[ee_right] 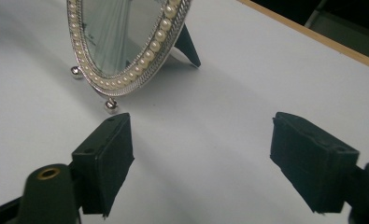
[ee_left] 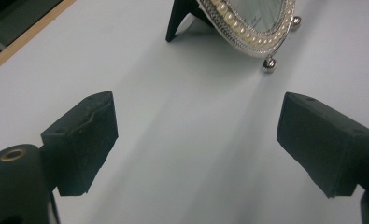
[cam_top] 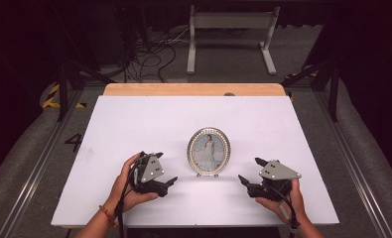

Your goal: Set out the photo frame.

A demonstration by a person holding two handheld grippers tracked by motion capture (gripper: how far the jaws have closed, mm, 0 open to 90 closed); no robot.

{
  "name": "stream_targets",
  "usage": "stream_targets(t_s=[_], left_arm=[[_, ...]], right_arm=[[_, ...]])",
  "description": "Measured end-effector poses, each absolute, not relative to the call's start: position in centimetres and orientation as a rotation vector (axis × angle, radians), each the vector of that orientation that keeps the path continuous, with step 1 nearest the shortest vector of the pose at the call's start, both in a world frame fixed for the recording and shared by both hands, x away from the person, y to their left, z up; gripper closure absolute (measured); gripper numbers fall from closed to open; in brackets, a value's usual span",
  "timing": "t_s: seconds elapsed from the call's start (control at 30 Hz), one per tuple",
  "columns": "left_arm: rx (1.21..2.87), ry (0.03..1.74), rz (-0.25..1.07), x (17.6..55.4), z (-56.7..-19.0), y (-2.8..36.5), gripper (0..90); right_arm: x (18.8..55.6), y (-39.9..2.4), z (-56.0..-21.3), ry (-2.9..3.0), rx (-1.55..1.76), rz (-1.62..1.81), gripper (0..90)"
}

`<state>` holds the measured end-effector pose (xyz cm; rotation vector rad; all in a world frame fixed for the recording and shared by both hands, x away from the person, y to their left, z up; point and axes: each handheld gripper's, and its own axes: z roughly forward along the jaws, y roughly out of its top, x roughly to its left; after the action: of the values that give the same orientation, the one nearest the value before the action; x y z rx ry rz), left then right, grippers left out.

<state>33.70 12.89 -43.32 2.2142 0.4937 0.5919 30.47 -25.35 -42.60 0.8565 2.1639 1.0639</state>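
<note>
From above, the oval picture frame [cam_top: 209, 151] stands upright mid-table between the left gripper [cam_top: 169, 182] and right gripper [cam_top: 243, 180], touched by neither. Each gripper view shows wide, empty jaws beside it, so the placing looks finished.

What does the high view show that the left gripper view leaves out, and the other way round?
High view alone: the whole oval pearl-rimmed silver picture frame standing upright with its portrait photo, both hands, the left gripper and the right gripper open on either side of it, apart from it, and the grey floor beyond.

Left gripper view alone: the frame's black rear prop leg and a small silver ball foot, seen close between that gripper's open jaws.

Both: the white tabletop with its wooden far edge, and the pearl rim.
</note>
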Motion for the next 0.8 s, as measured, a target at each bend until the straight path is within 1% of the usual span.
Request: stream_targets(t_s=[0.2, 0.27, 0.33, 0.8], left_arm=[[2.202, 0.532, 0.601, 33.6, -43.4, 14.5, 12.0], [2.199, 0.552, 0.606, 33.4, -43.4, 15.3, 11.9], [2.195, 0.557, 0.602, 33.3, -43.4, 15.7, 11.7], [2.181, 0.638, 0.614, 32.2, -44.0, 19.1, 10.4]], right_arm=[[30.3, -26.0, -42.9, 2.160, 0.867, 1.074, 19.3], [30.2, -26.2, -43.1, 2.155, 0.877, 1.065, 15.8], [30.2, -26.3, -43.1, 2.153, 0.880, 1.061, 15.2], [29.4, -27.8, -43.2, 2.136, 0.889, 1.040, 15.4]])
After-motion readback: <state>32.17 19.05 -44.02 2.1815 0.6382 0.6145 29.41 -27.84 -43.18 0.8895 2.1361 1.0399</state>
